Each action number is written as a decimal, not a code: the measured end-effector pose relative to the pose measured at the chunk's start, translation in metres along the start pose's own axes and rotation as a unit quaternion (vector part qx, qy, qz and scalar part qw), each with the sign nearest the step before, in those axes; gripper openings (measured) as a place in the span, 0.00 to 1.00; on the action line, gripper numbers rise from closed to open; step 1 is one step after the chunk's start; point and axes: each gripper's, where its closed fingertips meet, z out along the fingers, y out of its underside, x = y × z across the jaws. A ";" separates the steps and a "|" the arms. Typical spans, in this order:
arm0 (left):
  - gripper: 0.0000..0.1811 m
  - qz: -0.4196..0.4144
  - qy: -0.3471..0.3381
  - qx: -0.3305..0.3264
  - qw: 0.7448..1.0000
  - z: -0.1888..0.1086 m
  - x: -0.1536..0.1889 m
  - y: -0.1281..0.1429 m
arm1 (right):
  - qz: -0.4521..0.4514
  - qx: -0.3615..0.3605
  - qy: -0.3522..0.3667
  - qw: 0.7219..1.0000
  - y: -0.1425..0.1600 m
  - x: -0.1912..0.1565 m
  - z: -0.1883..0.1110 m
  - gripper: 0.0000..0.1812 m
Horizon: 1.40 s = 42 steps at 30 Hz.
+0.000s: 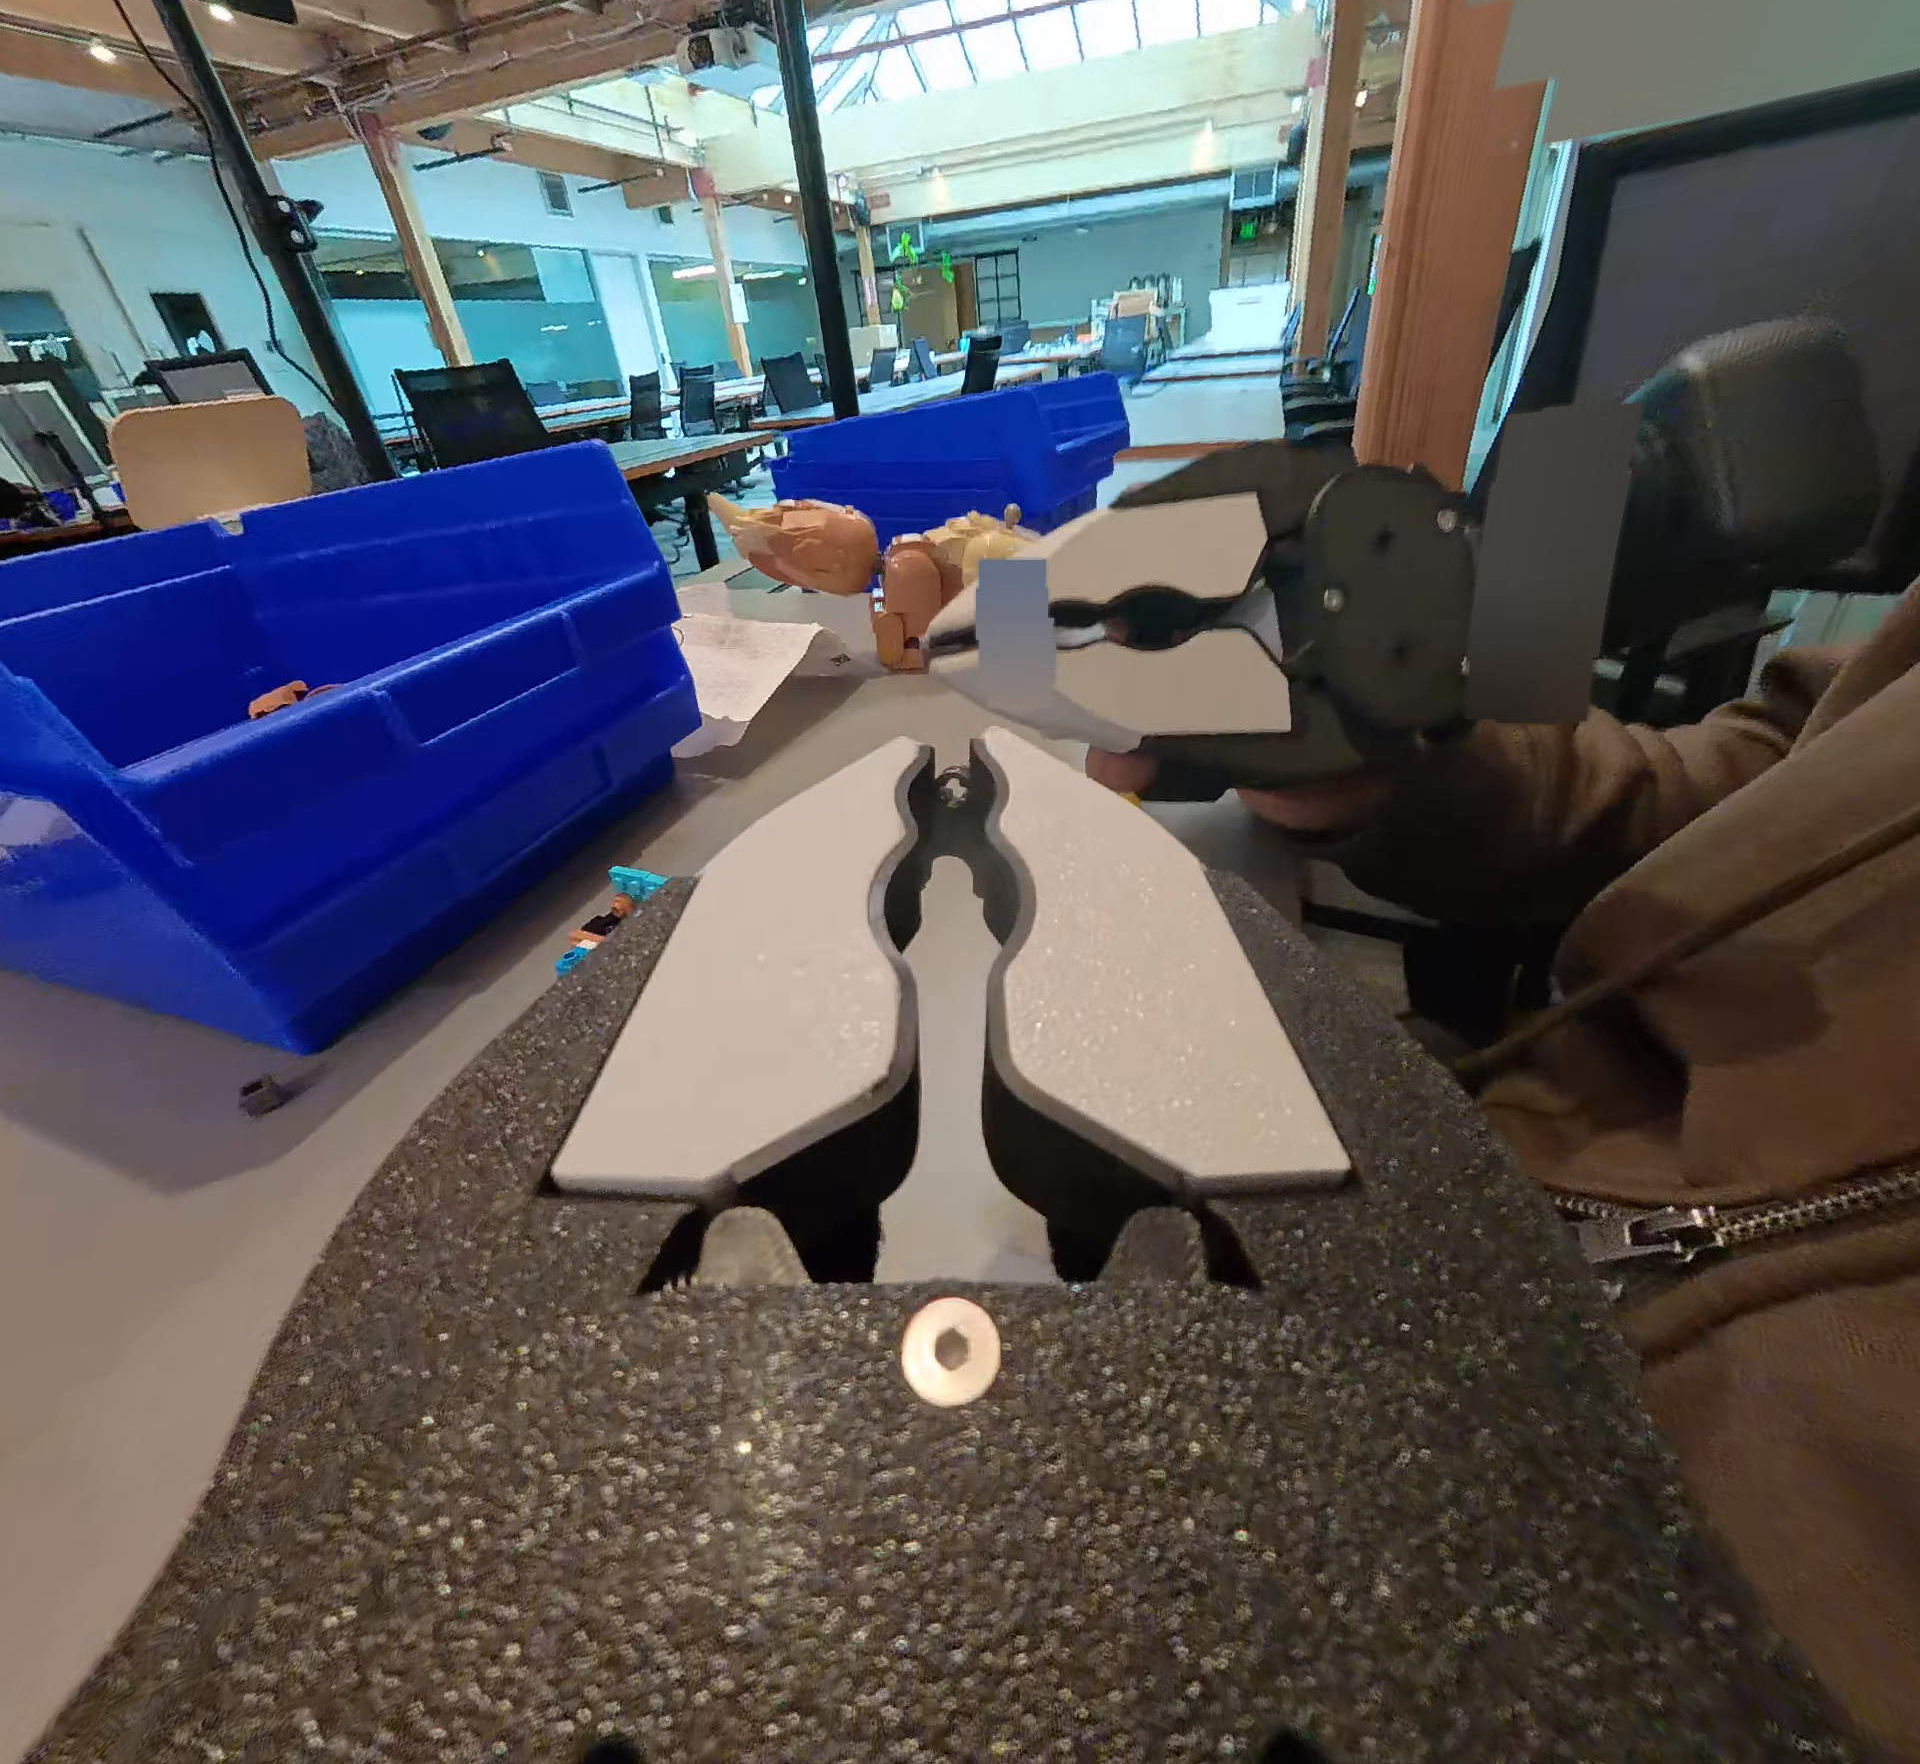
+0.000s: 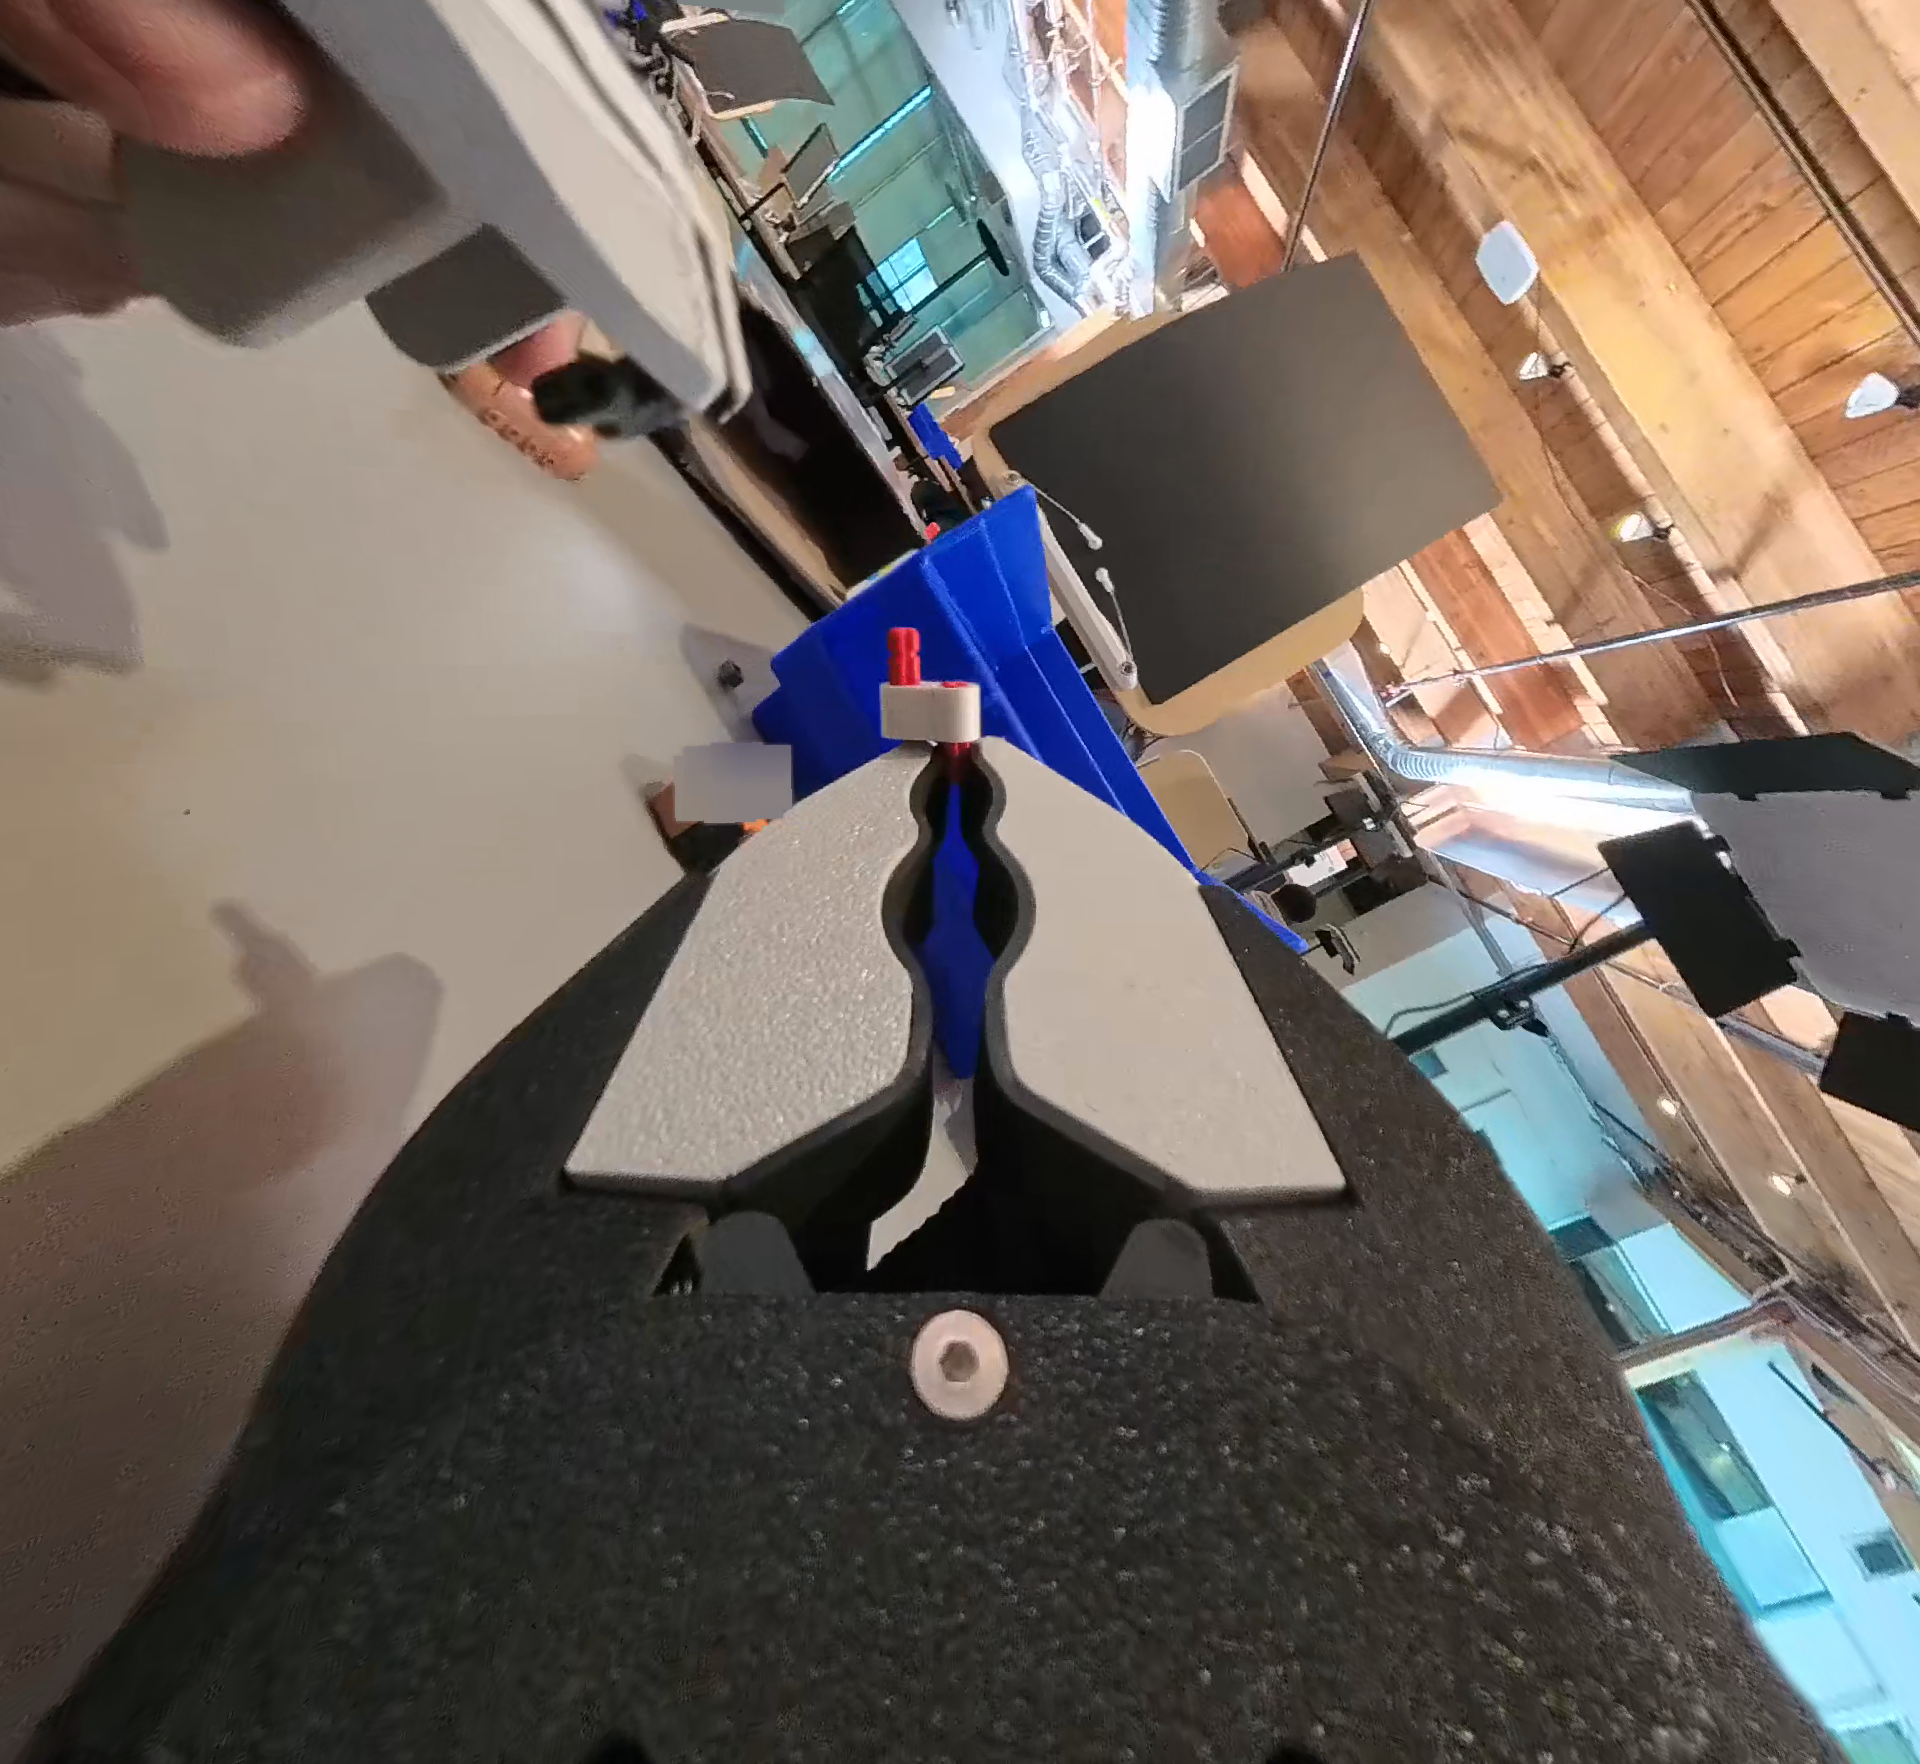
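My left gripper is shut on a small black piece pinched at its fingertips, a little above the grey table. My right gripper is shut on a small white brick with red pins. The right wrist view is rolled sideways. In the left wrist view the right gripper comes in from the right, held by a hand in a brown sleeve, with its tips just above and beyond the left gripper's tips. In the right wrist view the left gripper shows at the upper left with the black piece at its tip.
A large blue bin stands at the left and a second blue bin at the back. A tan brick-built figure lies on a paper sheet. Small loose pieces lie beside the near bin. A dark monitor stands at the right. My hands' fingertips stand some 7 cm from each other.
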 end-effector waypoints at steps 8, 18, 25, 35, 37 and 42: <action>0.03 0.028 -0.033 -0.003 0.999 -0.003 -0.005 0.001 | -0.035 -0.010 -0.006 0.999 0.001 -0.009 0.004 0.02; 0.03 0.208 -0.086 -0.033 0.974 0.003 -0.007 -0.009 | -0.073 -0.017 0.003 0.997 0.000 -0.013 0.006 0.02; 0.04 0.361 -0.113 -0.051 0.924 0.039 -0.030 -0.077 | -0.074 -0.013 0.013 0.997 -0.001 -0.011 0.006 0.02; 0.04 0.328 -0.219 -0.117 0.911 0.108 -0.176 -0.084 | -0.076 -0.014 0.015 0.997 -0.001 -0.011 0.006 0.02; 0.05 0.285 -0.238 -0.154 0.916 0.109 -0.203 -0.063 | -0.078 -0.015 0.013 0.997 0.000 -0.012 0.007 0.02; 0.14 0.210 -0.250 -0.122 0.937 0.098 -0.219 -0.054 | -0.081 -0.016 0.012 0.996 -0.001 -0.013 0.007 0.02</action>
